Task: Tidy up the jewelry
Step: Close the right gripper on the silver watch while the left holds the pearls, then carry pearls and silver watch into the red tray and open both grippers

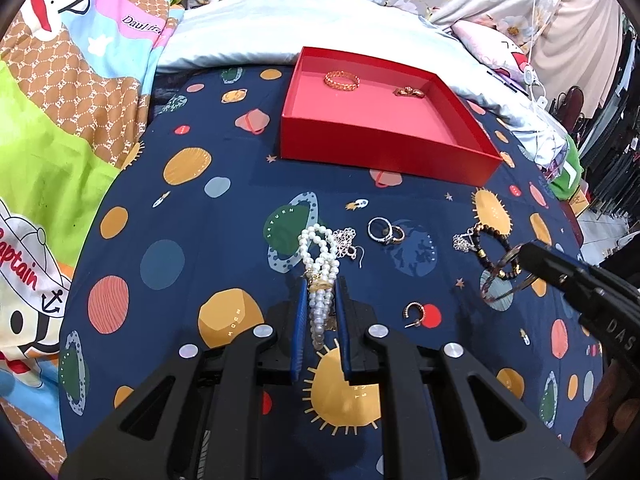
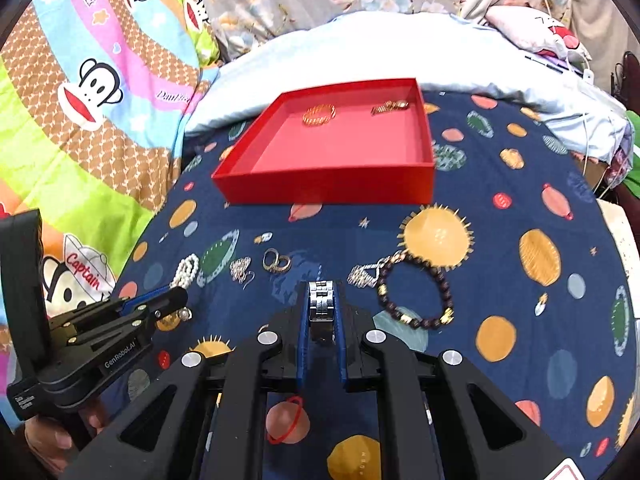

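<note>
My left gripper (image 1: pixel 322 294) is shut on a white pearl bracelet (image 1: pixel 319 264) whose far loop trails on the navy planet-print cloth. My right gripper (image 2: pixel 322 294) is shut on a silver metal link bracelet (image 2: pixel 321 306); in the left view that gripper (image 1: pixel 524 256) holds it as a thin hoop (image 1: pixel 505 280). The red tray (image 1: pixel 384 156) lies beyond, holding a gold bracelet (image 1: pixel 342 80) and a small gold piece (image 1: pixel 409 91). On the cloth lie two rings (image 1: pixel 385 232), a silver earring (image 1: pixel 347 242), a dark bead bracelet (image 2: pixel 416 294) with a silver charm (image 2: pixel 364 274), and a gold hoop earring (image 1: pixel 416 314).
A cartoon monkey quilt (image 1: pixel 60 128) rises on the left. A pale blue pillow (image 1: pixel 280 28) and floral bedding lie behind the tray. The left gripper's body (image 2: pixel 100 340) shows at the left of the right wrist view. The cloth drops off at the right edge (image 2: pixel 616 220).
</note>
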The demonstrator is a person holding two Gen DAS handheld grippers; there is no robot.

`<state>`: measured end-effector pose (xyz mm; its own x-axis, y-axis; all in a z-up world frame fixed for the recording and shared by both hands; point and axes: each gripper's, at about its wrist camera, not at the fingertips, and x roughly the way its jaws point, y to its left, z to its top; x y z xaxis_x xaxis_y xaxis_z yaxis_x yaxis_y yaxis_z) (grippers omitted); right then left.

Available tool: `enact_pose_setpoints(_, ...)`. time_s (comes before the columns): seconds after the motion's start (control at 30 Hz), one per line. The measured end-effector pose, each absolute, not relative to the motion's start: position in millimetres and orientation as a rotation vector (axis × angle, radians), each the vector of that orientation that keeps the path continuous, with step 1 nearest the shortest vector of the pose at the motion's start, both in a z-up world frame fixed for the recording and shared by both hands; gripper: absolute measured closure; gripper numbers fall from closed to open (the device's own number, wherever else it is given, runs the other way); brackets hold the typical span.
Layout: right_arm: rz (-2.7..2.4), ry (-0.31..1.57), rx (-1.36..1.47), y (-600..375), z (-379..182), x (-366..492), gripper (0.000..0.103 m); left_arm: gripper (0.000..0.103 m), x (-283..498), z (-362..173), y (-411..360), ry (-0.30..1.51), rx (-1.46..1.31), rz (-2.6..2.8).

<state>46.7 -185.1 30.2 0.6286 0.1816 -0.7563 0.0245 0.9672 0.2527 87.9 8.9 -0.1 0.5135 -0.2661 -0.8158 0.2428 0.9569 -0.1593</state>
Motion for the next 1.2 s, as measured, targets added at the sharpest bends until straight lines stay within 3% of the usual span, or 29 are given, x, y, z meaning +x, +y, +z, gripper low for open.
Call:
enact_pose_setpoints(0.37, 0.057, 0.81, 0.221, -203.7, 58.3, 71.0, 0.093, 0.09, 110.2, 26.5, 0.2, 0.923, -0.029, -0.328)
enact_pose_setpoints(0.77, 0.041, 0.744, 0.194, -221.6, 84.0, 145.2, 0.093, 0.09, 183.7, 67.6, -24.8, 0.813, -0.032, -0.354)
enact_pose_setpoints(1.2, 0.041, 0.775, 0.182, -235.8, 60.1, 249.1, 0.093, 0.09, 277.0, 51.8, -65.5, 0.817, -0.005, -0.361)
